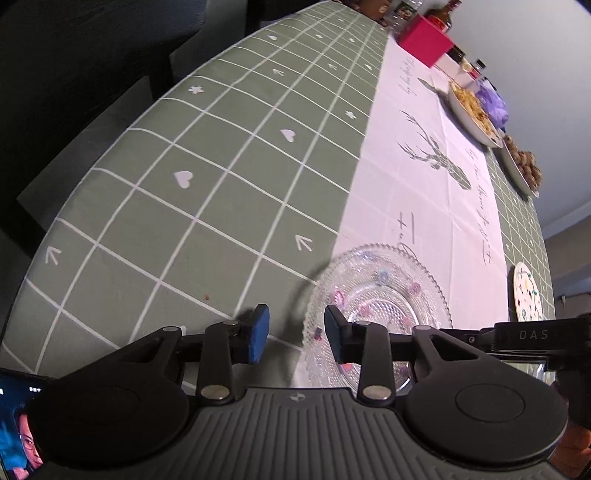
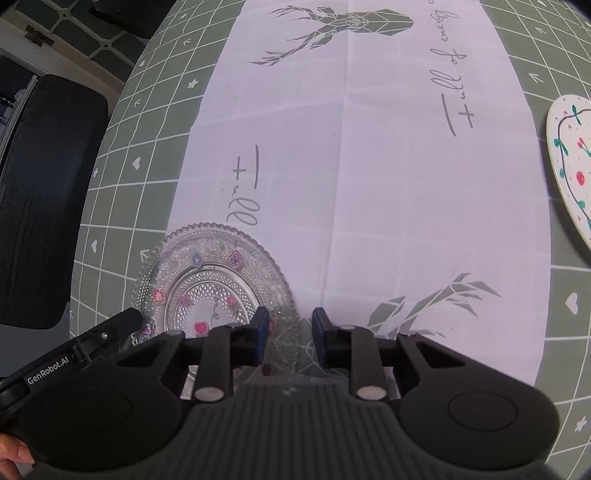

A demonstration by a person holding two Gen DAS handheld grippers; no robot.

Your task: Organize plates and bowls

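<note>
Both tongs straddle the glass plate's (image 2: pixel 218 291) edge on the tabletop (image 1: pixel 184 206), left tongs (image 1: pixel 297 334) and right tongs (image 2: pixel 290 334) each partly spread, pads not visibly pressing it, heart-shaped plate (image 2: pixel 570 162) well apart.

The near rim of the glass plate (image 2: pixel 218 291) is lying hidden behind the right gripper (image 2: pixel 287 338), so contact cannot be told. The heart-shaped plate (image 2: pixel 570 162) is running off the frame's right edge. The far bottles (image 1: pixel 443 14) are appearing too small to identify.
</note>
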